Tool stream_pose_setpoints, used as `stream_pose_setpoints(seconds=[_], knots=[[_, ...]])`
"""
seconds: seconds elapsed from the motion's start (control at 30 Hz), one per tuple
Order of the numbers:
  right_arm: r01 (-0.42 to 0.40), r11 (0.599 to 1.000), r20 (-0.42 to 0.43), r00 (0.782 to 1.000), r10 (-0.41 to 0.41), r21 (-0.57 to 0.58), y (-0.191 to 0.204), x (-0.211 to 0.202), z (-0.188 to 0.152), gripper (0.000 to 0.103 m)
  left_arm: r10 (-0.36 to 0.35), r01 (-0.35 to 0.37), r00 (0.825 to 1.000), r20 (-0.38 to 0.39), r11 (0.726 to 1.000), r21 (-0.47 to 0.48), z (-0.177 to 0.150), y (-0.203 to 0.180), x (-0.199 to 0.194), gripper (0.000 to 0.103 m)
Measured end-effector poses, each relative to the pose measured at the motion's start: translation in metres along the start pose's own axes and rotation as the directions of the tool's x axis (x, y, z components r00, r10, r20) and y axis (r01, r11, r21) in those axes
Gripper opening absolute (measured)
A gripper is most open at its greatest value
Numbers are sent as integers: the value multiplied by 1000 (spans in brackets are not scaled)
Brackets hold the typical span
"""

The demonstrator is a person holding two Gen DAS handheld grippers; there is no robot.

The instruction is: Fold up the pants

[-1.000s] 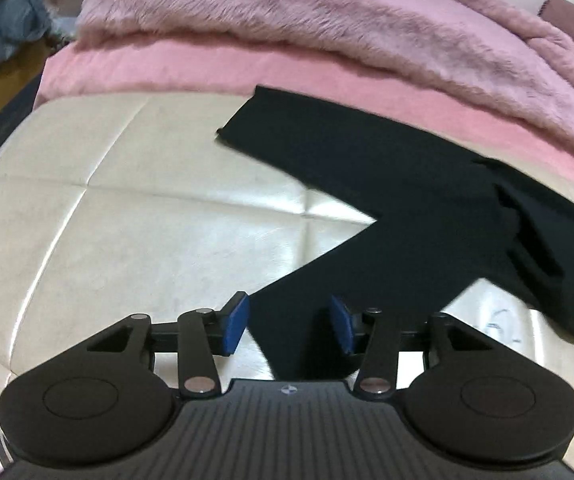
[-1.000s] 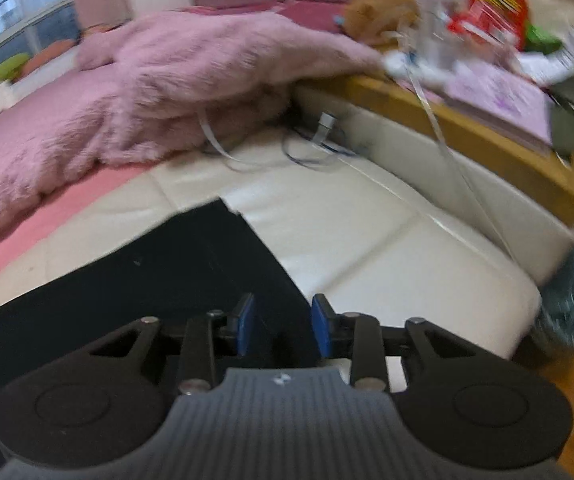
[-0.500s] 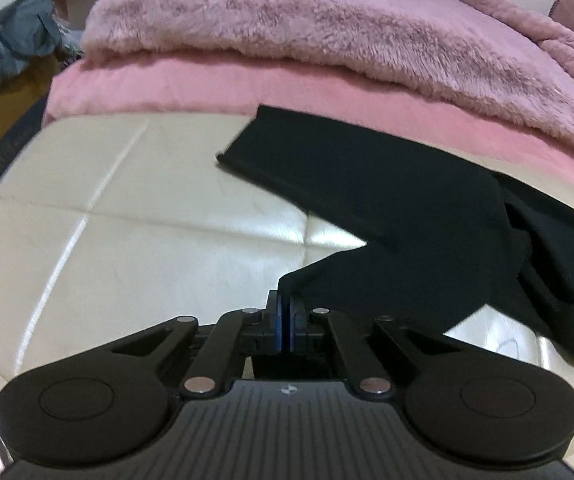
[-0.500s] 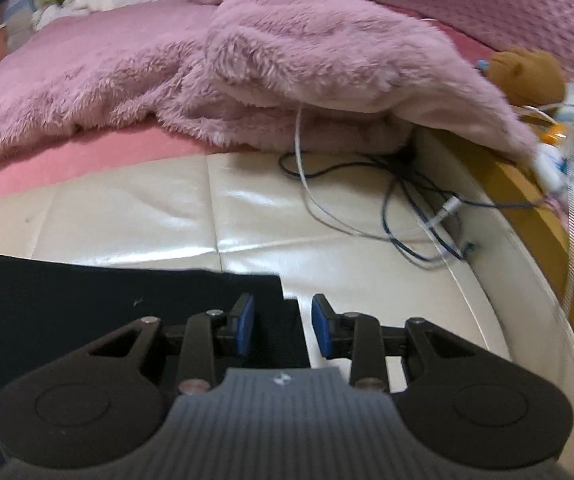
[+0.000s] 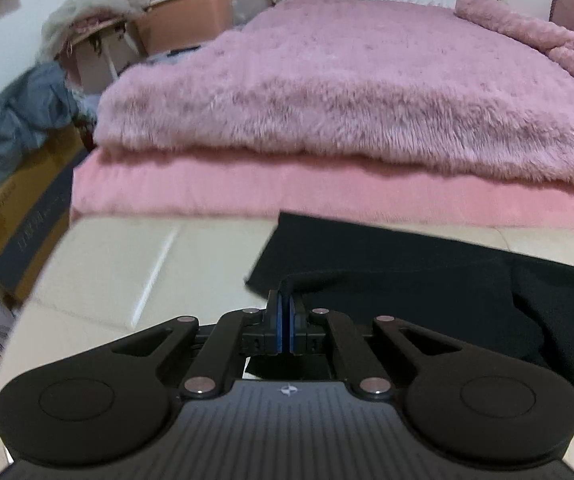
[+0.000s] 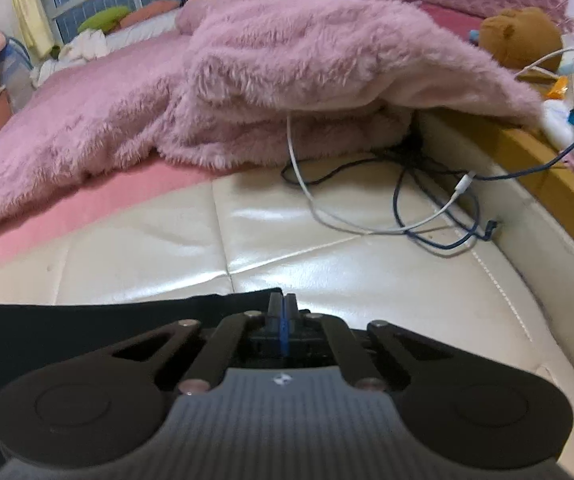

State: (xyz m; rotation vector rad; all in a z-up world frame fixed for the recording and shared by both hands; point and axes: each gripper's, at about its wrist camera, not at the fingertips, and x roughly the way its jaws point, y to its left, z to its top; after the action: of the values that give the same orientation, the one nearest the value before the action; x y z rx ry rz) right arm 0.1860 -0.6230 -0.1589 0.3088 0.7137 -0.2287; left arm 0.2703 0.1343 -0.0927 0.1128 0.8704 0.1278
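The black pants [image 5: 427, 280] lie on the cream leather surface [image 5: 139, 276]. In the left wrist view my left gripper [image 5: 286, 320] is shut on the end of one pant leg, which now lies over the other leg. In the right wrist view the pants [image 6: 67, 328] fill the lower left, and my right gripper [image 6: 283, 320] is shut on their top right corner. The cloth under both gripper bodies is hidden.
A fluffy pink blanket [image 5: 347, 92] and a pink sheet [image 5: 247, 192] lie just beyond the pants. White and dark cables [image 6: 407, 208] trail over the cream surface at the right. A wooden ledge [image 6: 535, 160] with a brown plush toy [image 6: 519, 36] stands far right. Boxes and grey cloth [image 5: 23, 120] sit at left.
My left gripper shut on the near pant leg end and carried it forward onto the other leg. My right gripper swung round and shut on the pants' corner.
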Motion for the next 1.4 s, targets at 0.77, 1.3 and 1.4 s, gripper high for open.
stream_pose_setpoints(seconds=[0.77, 1.3, 1.4], knots=[[-27, 986, -92, 996, 12, -167, 12, 47, 1, 46, 32, -31, 999, -14, 997, 71, 24, -11, 3, 2], [-89, 909, -192, 981, 10, -407, 40, 51, 20, 14, 41, -39, 999, -23, 995, 87, 22, -17, 3, 2], [-82, 936, -137, 990, 37, -341, 30, 30, 21, 8, 39, -37, 999, -12, 996, 85, 23, -15, 1, 2]])
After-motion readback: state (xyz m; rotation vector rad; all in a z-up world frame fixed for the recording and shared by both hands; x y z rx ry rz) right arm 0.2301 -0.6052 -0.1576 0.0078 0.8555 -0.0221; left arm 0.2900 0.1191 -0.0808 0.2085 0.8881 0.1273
